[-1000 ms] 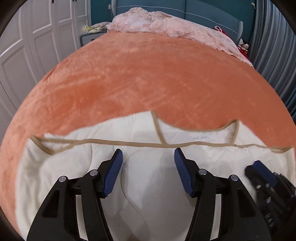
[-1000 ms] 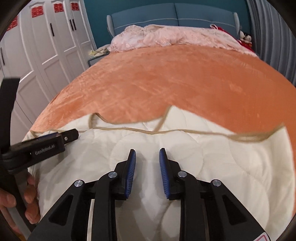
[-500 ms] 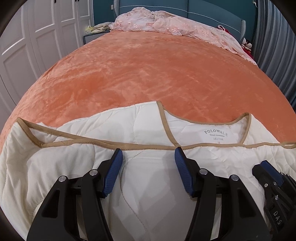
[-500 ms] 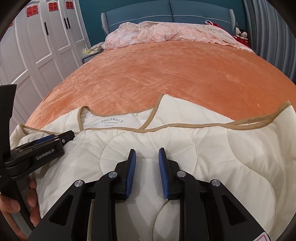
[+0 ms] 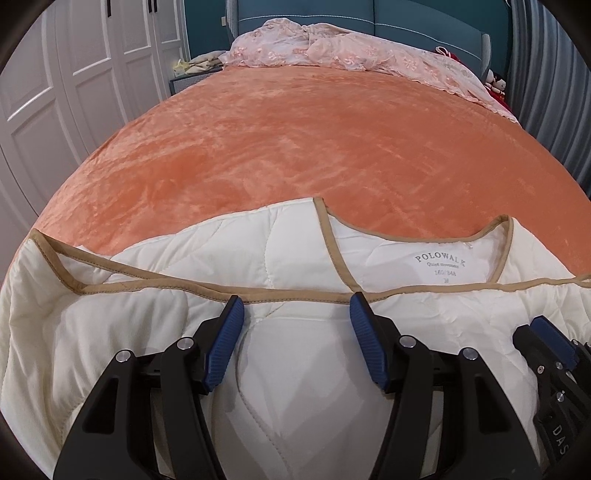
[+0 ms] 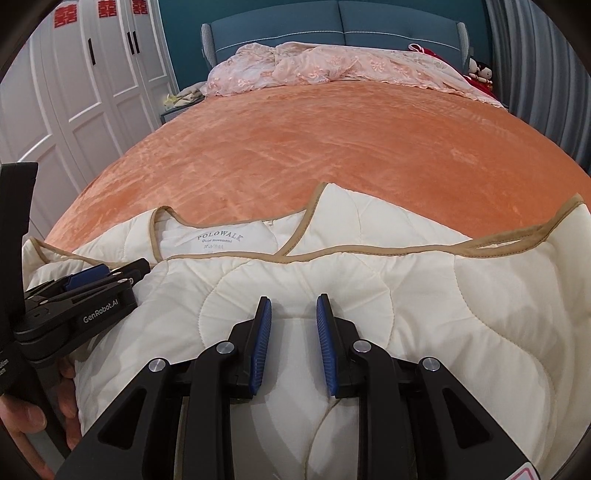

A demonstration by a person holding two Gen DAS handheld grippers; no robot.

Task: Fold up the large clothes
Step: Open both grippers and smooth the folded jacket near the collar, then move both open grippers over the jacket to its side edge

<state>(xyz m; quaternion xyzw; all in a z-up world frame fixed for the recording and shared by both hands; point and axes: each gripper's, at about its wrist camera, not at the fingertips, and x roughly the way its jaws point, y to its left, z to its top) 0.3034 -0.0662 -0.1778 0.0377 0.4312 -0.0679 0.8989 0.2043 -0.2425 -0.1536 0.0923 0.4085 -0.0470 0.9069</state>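
A cream quilted jacket (image 5: 295, 369) with tan piping lies on the near part of the orange bed; its collar label shows (image 5: 439, 262). It also shows in the right wrist view (image 6: 461, 314). My left gripper (image 5: 295, 302) hovers open over the jacket, fingertips near the tan front edge, holding nothing. My right gripper (image 6: 293, 302) is also over the jacket, jaws parted a little and empty. The right gripper shows at the left view's right edge (image 5: 546, 339); the left gripper shows at the right view's left side (image 6: 92, 280).
The orange bedspread (image 5: 314, 140) stretches away beyond the jacket. A pink lace cover (image 5: 351, 55) is bunched at the blue headboard (image 6: 369, 22). White wardrobe doors (image 6: 92, 85) stand on the left, a small bedside table (image 5: 188, 77) beside them. Grey curtains (image 5: 554, 92) hang on the right.
Both cameras have risen and pulled back a little, so the collar and its label have come into view. Both grippers stay at the same opening, holding nothing.
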